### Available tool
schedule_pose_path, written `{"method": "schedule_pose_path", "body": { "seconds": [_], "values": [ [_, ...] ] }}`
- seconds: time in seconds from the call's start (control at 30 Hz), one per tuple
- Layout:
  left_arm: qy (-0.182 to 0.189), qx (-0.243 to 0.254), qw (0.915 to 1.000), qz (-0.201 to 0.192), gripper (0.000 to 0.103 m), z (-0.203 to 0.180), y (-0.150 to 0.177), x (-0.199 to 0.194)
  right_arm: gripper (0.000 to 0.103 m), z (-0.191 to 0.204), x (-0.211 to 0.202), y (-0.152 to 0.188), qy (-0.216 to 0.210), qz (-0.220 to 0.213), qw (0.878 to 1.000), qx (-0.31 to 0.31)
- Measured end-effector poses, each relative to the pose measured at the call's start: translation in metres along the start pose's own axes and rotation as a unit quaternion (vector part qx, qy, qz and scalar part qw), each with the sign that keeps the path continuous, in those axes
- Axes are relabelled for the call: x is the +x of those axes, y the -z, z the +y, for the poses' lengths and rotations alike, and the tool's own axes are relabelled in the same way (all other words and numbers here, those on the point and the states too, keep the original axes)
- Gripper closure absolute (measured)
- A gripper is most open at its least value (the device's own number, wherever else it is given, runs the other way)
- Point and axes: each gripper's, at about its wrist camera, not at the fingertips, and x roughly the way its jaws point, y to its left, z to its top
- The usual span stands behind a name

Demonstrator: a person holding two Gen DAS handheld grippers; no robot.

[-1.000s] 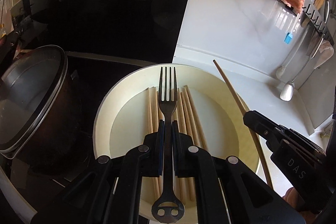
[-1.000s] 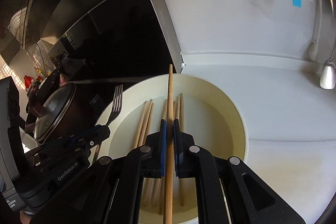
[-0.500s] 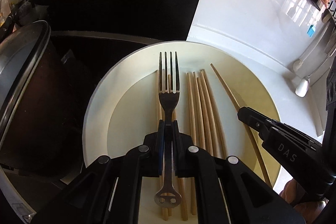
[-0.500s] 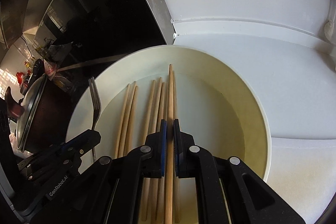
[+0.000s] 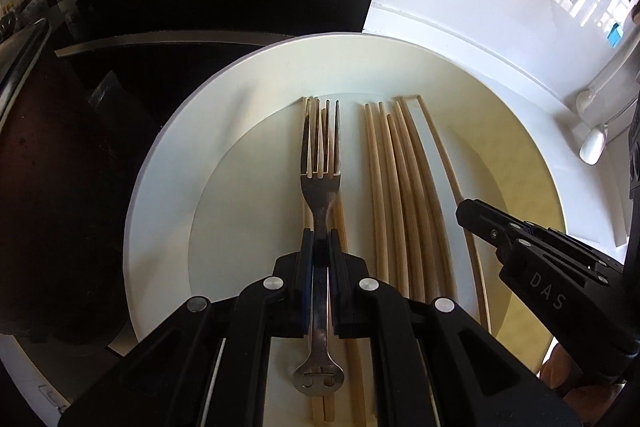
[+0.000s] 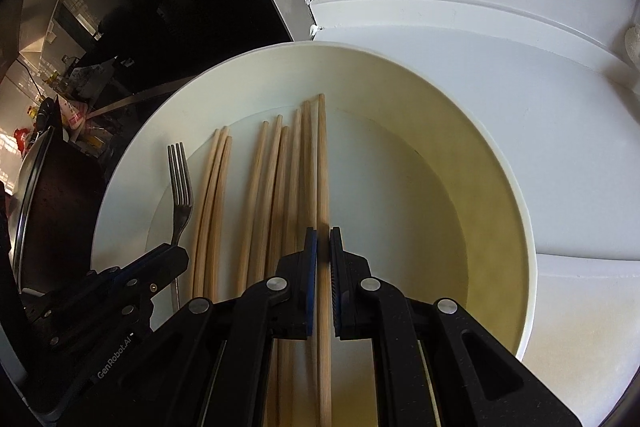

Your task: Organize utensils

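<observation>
Your fingers are clamped on both sides — the left gripper [image 5: 320, 247] pinches the fork [image 5: 320, 163] by its neck, just below the tines, and the right gripper [image 6: 323, 247] is closed on a single chopstick [image 6: 322, 163] partway along its length. Both utensils hang low over the white plate [image 5: 260, 83], which sits on the white counter [image 6: 520, 127] beside the dark pot [image 6: 44, 195].

You look to be in the placing step: a fork and a chopstick being brought to join the loose chopsticks [image 5: 400, 171] lying side by side in the plate's flat middle. The fork sits above a few of those sticks at the left of the pile; your chopstick lines up along the right edge of the bundle, parallel to it. Whether either utensil touches the plate yet, the views do not settle.

The next move probably calls for a gentle release — ease each piece down until it rests, then open the fingers without flicking the handle sideways. The fork may rock on the sticks under it.

Both grippers point steeply downward, side by side and near each other, each visible at the edge of the other's view.
</observation>
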Motion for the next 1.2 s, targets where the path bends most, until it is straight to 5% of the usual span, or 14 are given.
{"method": "schedule_pose_path", "body": {
  "seconds": [0.13, 0.3, 0.4, 0.87, 1.2],
  "values": [
    [-0.008, -0.004, 0.9999, -0.013, 0.081, 0.002, 0.0, -0.005, 0.096, -0.001, -0.001, -0.001, 0.003, -0.001, 1.0, -0.001],
    [-0.017, -0.016, 0.9993, -0.03, 0.041, 0.006, 0.002, -0.016, 0.093, 0.001, -0.011, -0.001, 0.01, -0.008, 1.0, -0.012],
    [-0.02, -0.02, 0.9991, -0.032, 0.038, 0.01, 0.002, -0.022, 0.079, 0.0, -0.019, 0.0, 0.011, -0.017, 1.0, -0.013],
    [-0.055, -0.033, 0.9971, -0.042, 0.01, 0.008, 0.01, -0.055, 0.06, 0.005, -0.052, 0.008, 0.01, -0.032, 0.999, -0.031],
    [-0.076, -0.029, 0.9959, -0.038, 0.007, 0.002, 0.01, -0.083, 0.042, 0.011, -0.079, 0.017, 0.014, -0.03, 0.999, -0.039]
  ]
}}
